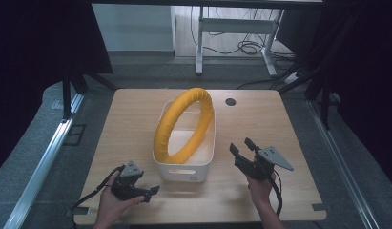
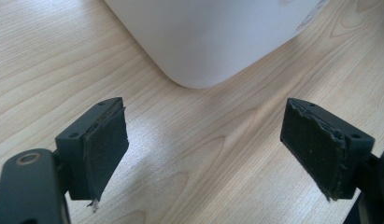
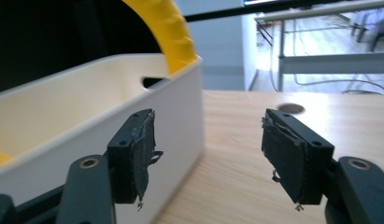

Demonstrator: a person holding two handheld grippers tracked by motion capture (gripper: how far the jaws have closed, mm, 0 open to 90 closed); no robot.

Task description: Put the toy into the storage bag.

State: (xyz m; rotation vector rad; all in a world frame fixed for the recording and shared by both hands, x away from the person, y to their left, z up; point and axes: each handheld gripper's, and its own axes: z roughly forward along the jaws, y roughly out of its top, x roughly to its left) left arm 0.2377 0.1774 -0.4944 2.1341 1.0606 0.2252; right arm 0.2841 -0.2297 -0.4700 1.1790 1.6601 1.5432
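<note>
The left gripper [image 1: 154,190], jaws wide and empty, lies at seven o'clock of the white plastic bin [image 1: 184,168]. A yellow padded ring [image 1: 184,125] stands upright inside it, long axis twelve-to-six. The right gripper [image 1: 242,147], half-open and empty, sits nearer, at four o'clock.

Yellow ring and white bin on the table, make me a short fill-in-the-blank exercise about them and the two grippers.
1. The yellow ring stands on edge inside the white ____.
2. Both grippers have their jaws ____.
3. The table top is made of ____.
4. The left gripper holds ____.

Missing words: bin; open; wood; nothing
</note>
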